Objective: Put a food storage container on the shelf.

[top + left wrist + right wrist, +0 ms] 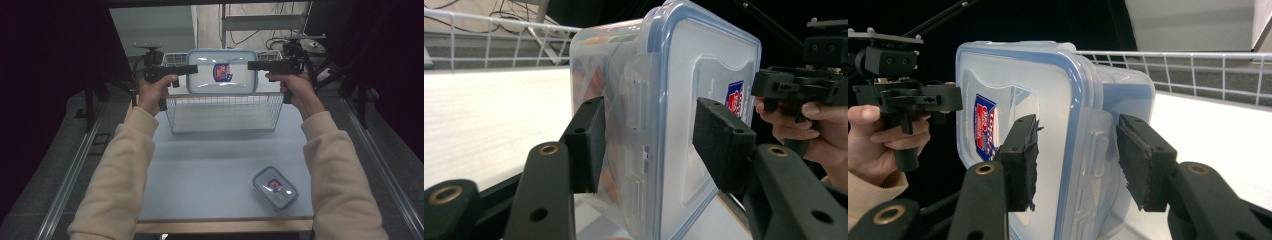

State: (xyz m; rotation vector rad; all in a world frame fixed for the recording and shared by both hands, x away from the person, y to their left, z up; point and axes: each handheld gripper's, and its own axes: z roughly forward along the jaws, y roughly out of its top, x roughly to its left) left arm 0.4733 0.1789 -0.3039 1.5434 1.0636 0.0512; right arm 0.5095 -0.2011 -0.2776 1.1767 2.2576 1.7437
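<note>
Holding a large lidded container (pixel 222 72) between them, both tongs clamp its short ends above the wire basket (pixel 223 113); left gripper (pixel 192 69) grips the container's left end, one pad on the lid face, the other on the clear body, latch flap between the jaws; container tipped up on edge, lid facing the person, long axis running straight from one gripper to the other; right gripper (pixel 252 65) clenched likewise on the right end, pads pressing lid and body; neither hand nearer, load shared evenly; basket lies directly below and just beyond the jaws, so my guess is the coming move is a level lowering; small lidded container (pixel 275 187) rests on the table (pixel 210 170), well below the right gripper, near the front edge.
</note>
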